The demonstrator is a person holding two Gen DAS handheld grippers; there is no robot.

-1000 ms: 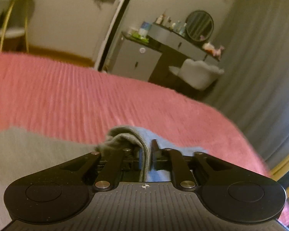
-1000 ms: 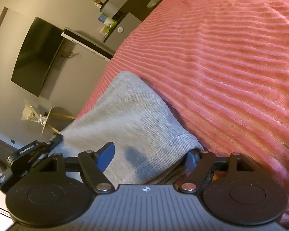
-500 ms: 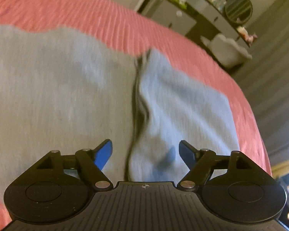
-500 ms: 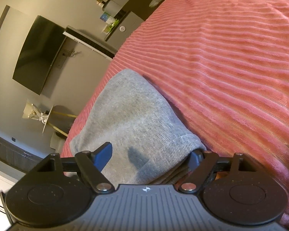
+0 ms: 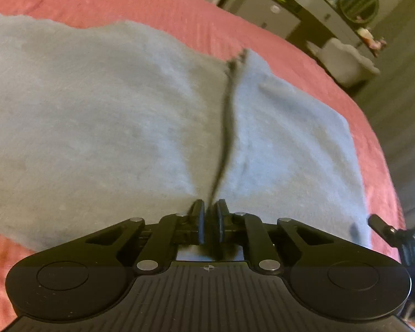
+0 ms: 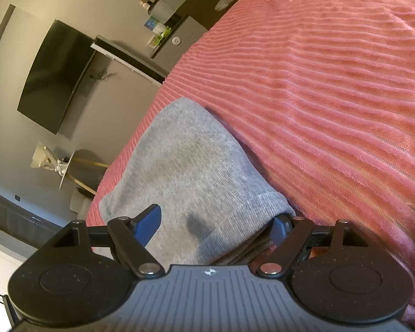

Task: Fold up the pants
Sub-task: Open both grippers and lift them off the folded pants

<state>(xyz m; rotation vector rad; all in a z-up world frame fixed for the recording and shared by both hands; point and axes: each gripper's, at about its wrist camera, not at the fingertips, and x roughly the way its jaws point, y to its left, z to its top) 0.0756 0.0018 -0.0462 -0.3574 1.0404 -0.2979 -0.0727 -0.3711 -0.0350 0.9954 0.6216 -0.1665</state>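
My left gripper [image 5: 209, 221] is pressed together at the near edge of the soft grey knit pants [image 5: 124, 116], lying mid-frame on the ribbed pink bedspread [image 5: 124, 2]; whether it pinches cloth, I cannot tell. My right gripper [image 6: 218, 225] straddles the hem, spread. I should keep layers aligned.

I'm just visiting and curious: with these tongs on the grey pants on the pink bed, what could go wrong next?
1. The left tongs look closed on only a thin ridge of the grey knit pants along the dark crease; it might slip out when lifted.
2. The right tongs are open around the stacked hem; closing could catch only some layers, or snag the pink ribbed bedspread beside it.
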